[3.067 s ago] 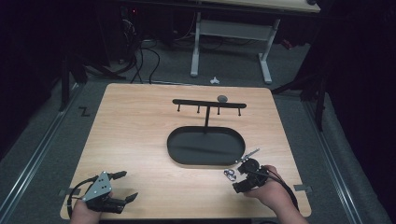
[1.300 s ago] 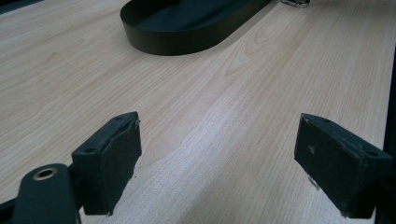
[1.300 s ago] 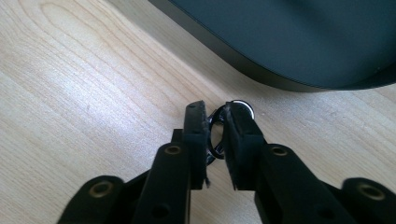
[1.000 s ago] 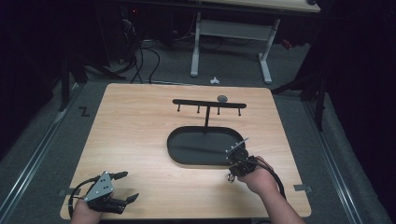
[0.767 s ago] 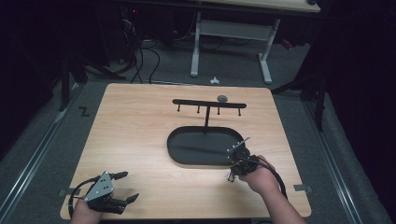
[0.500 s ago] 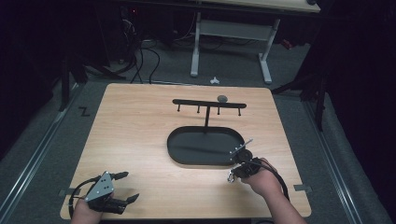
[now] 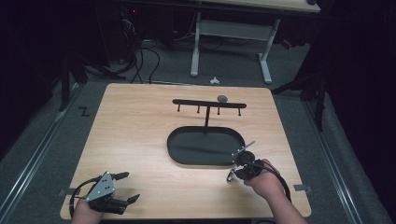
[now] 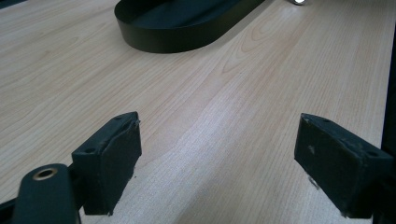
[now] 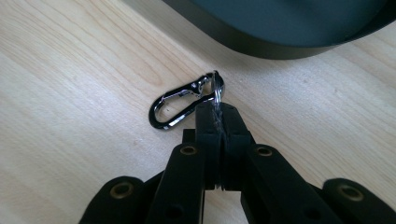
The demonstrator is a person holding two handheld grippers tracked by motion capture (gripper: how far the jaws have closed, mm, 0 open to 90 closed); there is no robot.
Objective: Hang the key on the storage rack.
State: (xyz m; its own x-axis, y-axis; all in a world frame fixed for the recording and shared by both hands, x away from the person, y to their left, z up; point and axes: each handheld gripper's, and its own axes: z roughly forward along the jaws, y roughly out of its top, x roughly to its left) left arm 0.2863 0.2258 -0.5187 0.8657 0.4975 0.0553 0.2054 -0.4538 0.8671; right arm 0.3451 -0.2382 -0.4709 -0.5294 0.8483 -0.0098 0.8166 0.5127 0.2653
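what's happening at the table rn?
A person works two hand-held tongs at a wooden table. The right tongs have just closed on the split ring of a metal snap hook, which lies on the wood beside the black oval tray. The left tongs rest open near the table's front edge, gripping nothing.

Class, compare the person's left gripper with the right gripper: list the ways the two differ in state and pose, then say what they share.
1. The left gripper has its jaws wide apart; the right gripper has its jaws shut.
2. The left gripper holds nothing, with bare table between its pads; the right gripper pinches the split ring of a silver carabiner clip.
3. The left gripper sits far from the black oval tray; the right is beside its rim.

Both have black jaws.
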